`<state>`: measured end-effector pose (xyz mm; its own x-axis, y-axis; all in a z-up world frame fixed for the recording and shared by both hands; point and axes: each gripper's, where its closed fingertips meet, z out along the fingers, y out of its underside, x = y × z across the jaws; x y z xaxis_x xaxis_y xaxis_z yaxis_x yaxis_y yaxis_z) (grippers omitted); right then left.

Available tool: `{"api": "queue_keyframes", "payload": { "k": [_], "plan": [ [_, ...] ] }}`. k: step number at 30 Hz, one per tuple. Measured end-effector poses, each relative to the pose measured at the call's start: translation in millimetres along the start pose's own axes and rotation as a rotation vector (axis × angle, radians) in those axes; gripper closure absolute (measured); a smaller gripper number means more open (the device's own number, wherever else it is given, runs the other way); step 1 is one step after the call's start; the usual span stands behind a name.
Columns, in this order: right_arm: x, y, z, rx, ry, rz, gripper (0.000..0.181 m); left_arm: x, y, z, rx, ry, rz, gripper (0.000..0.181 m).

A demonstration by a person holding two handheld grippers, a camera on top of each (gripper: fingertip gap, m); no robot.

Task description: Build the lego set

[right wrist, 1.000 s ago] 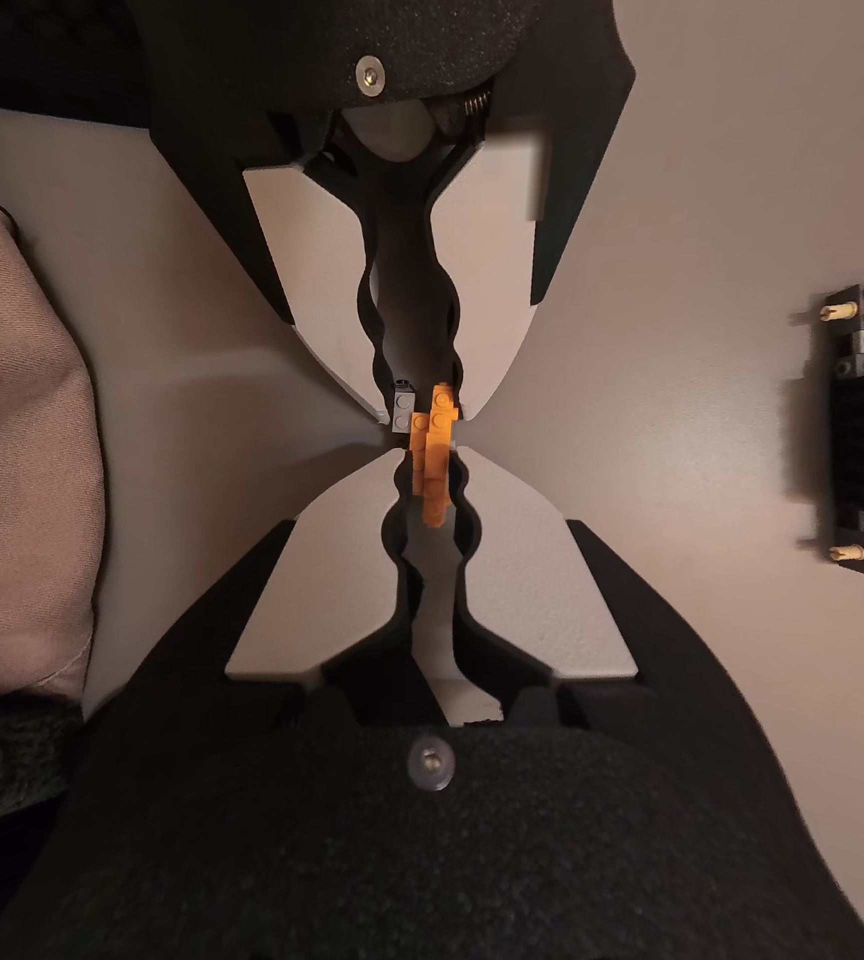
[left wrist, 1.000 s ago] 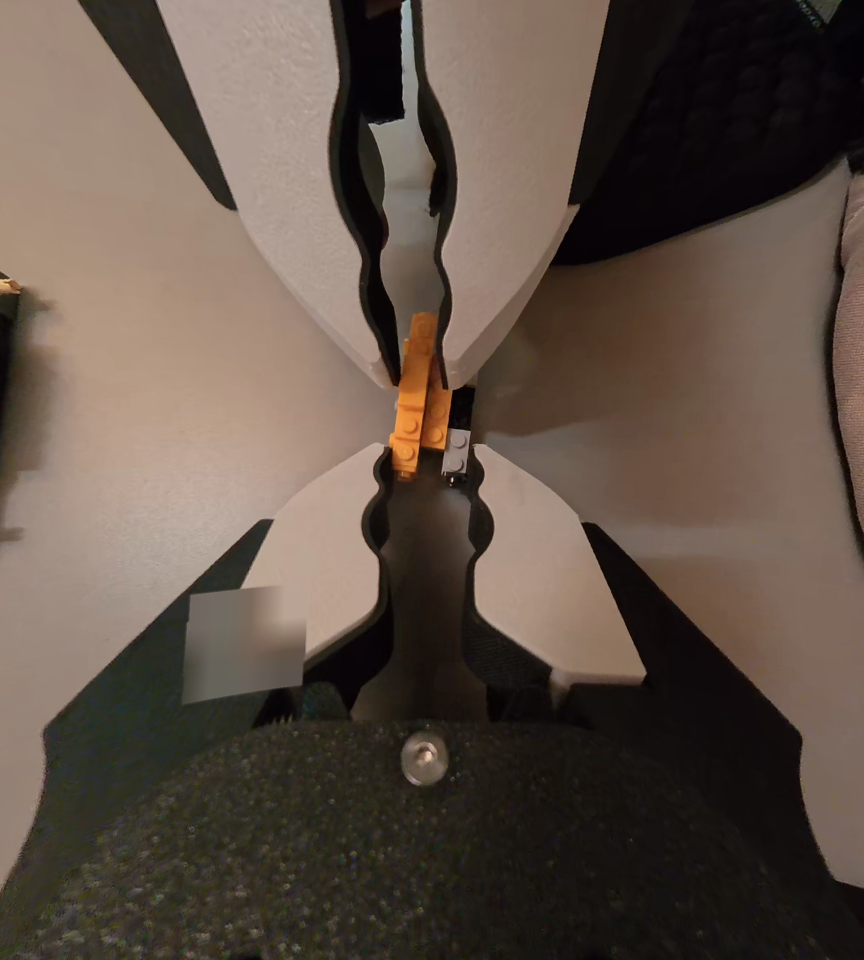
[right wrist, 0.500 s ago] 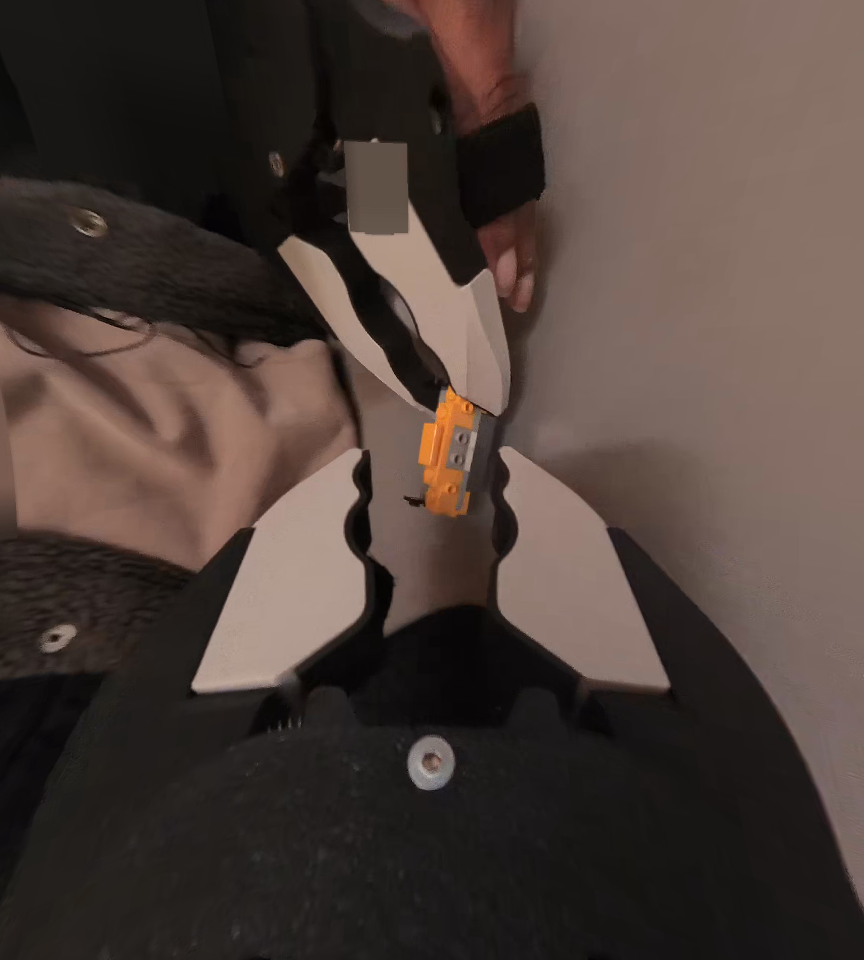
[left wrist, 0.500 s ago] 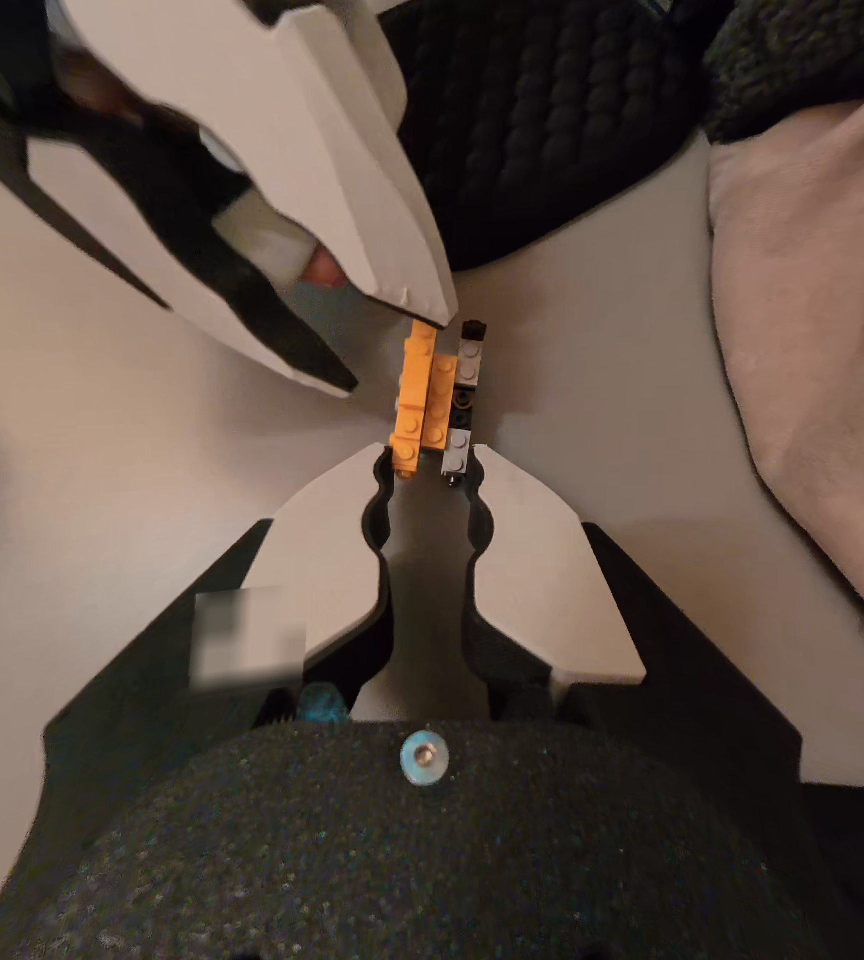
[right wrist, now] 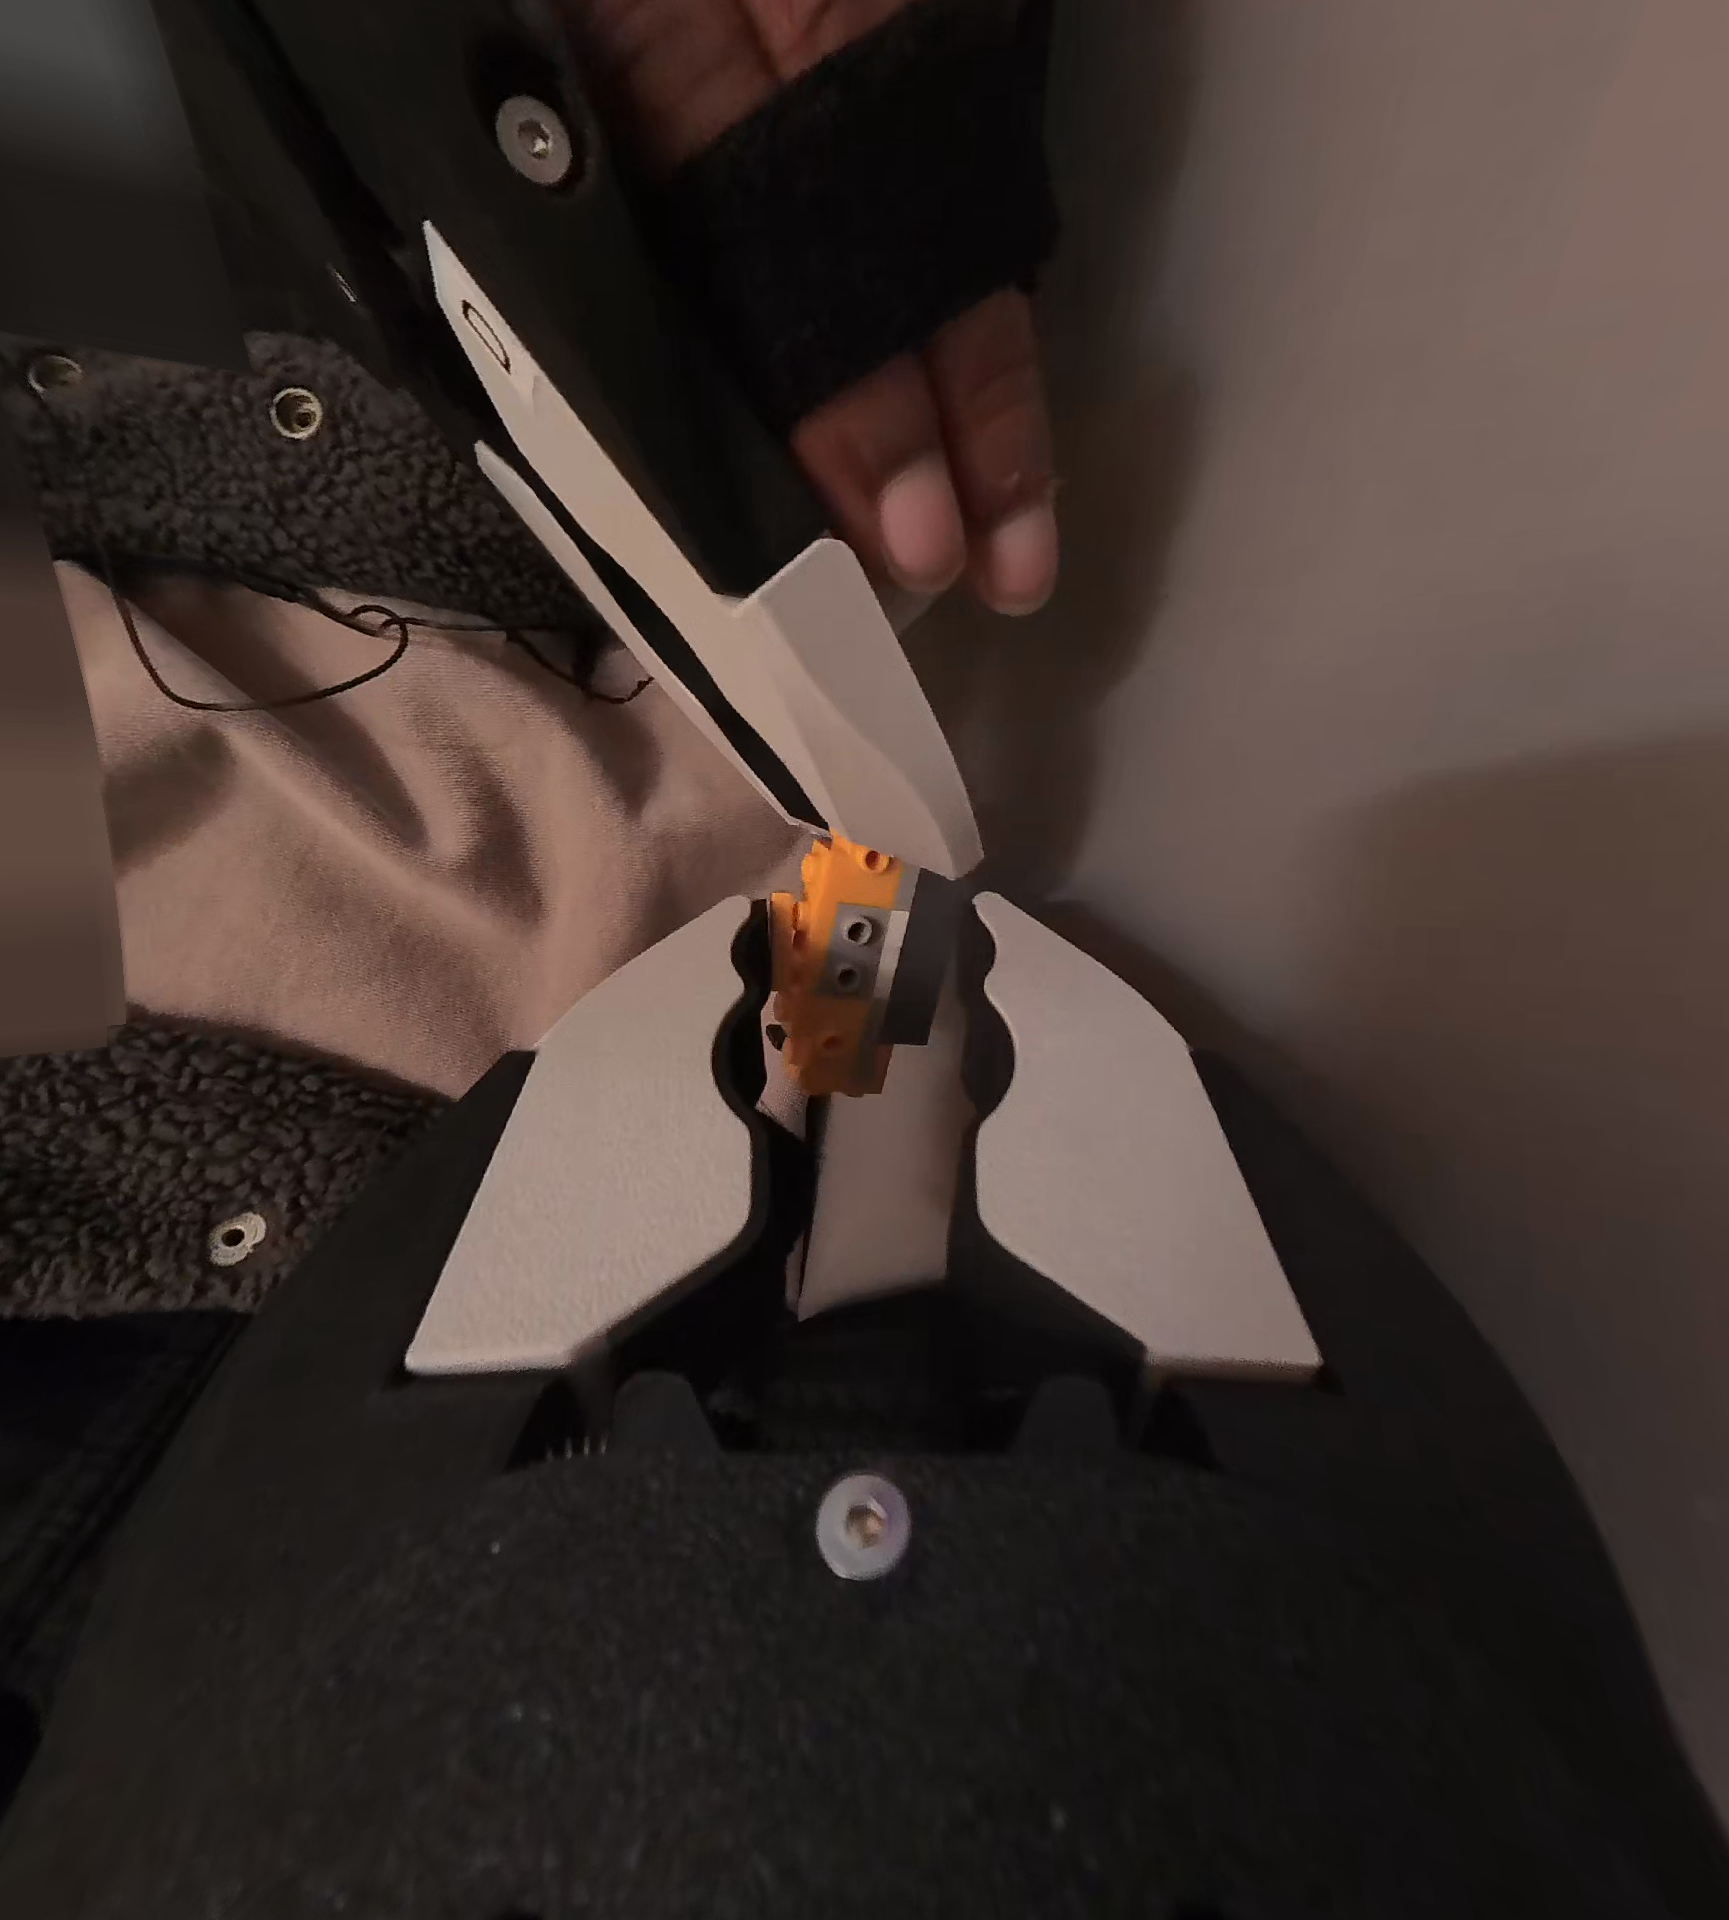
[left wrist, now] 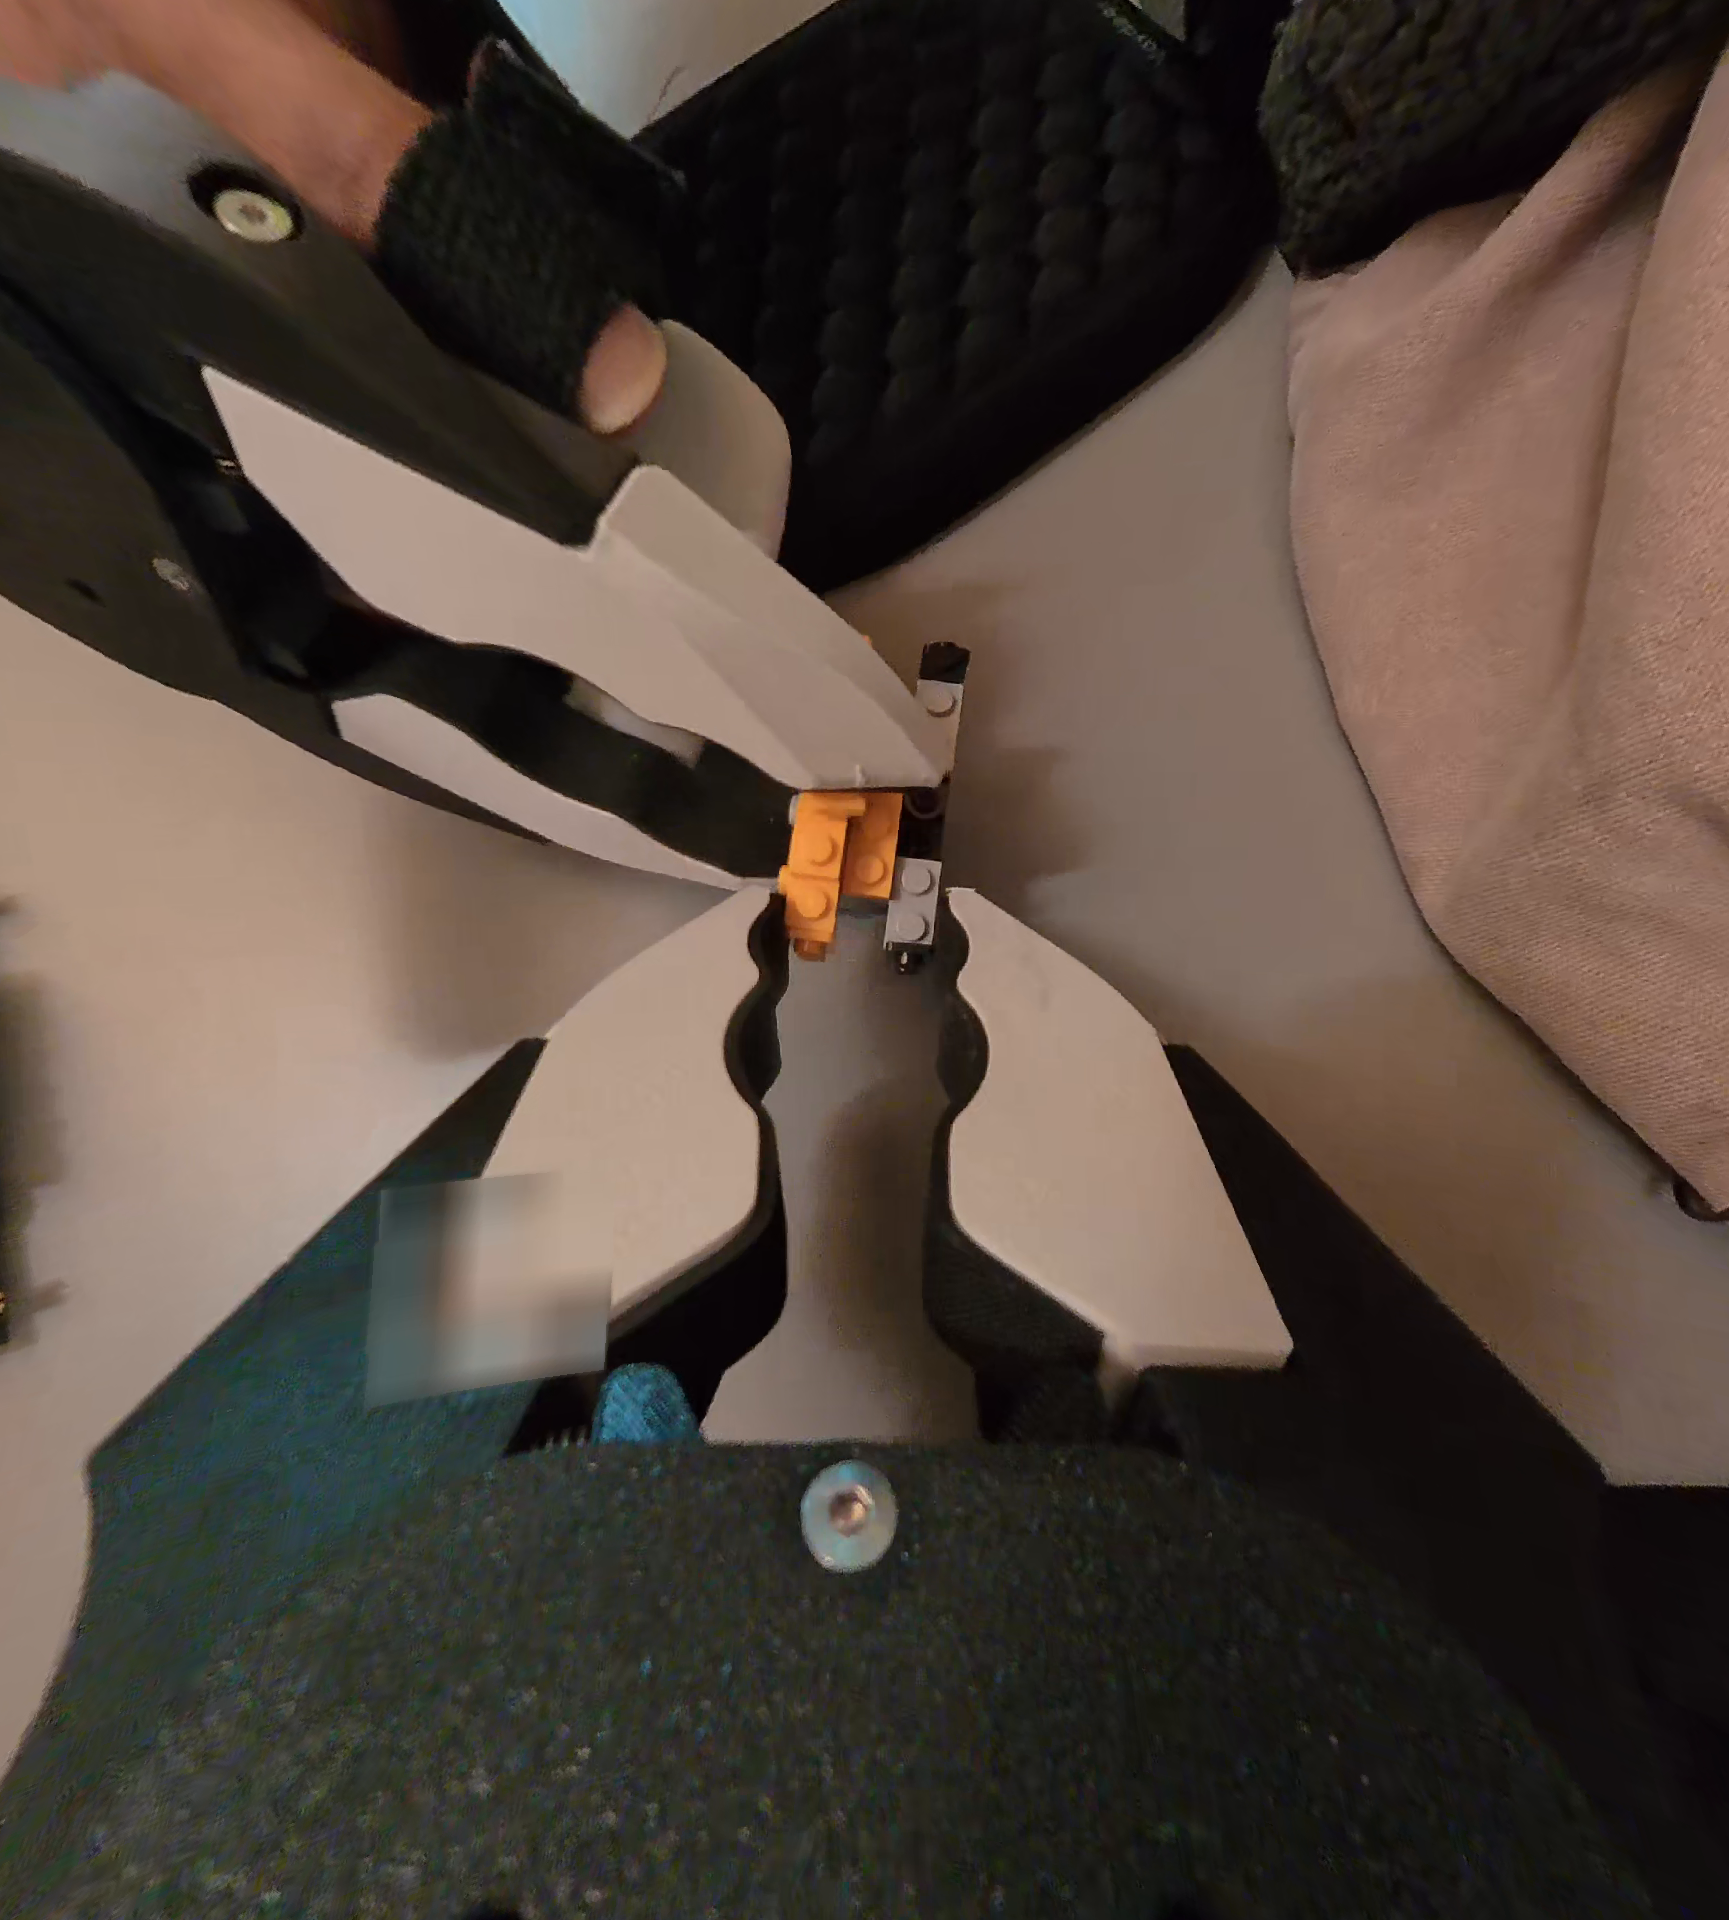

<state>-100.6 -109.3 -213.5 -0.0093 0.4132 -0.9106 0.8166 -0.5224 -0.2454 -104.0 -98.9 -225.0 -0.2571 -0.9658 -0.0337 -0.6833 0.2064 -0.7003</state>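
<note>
Pale grey tabletop [left wrist: 216, 987], lit warmly and crossed by soft shadows. Along its far edge, black knitted fabric [left wrist: 964, 260] with a bobbled weave, beside folded beige cloth [left wrist: 1566, 623] draped over the right side. In the right wrist view, the same beige cloth [right wrist: 372, 831] creased in broad folds, with a loose dark thread [right wrist: 247, 675] looped across it. Bordering it, dark fleece trim [right wrist: 112, 1143] set with small metal eyelets [right wrist: 294, 412].

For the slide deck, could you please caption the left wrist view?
Left gripper holds an orange-and-grey lego assembly while the right gripper closes on it.
</note>
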Motion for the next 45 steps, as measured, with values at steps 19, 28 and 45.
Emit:
{"api": "queue_keyframes", "payload": {
  "k": [19, 28, 45],
  "plan": [
    [-10.6, -6.3, -17.3, 0.175, 0.125, -0.143, 0.149, -14.9, -18.5, -10.0, -0.01, -0.255, 0.249, 0.154],
    [-12.0, -6.5, -20.8, 0.197, 0.301, -0.301, 0.149, -18.5, -25.1, -13.2, -0.031, -0.401, 0.43, 0.155],
    [-15.7, -36.6, -42.1, 0.207, 1.119, -0.994, 0.15, -34.9, -40.5, -38.6, 0.388, -0.221, -0.113, 0.136]
  ]
}}
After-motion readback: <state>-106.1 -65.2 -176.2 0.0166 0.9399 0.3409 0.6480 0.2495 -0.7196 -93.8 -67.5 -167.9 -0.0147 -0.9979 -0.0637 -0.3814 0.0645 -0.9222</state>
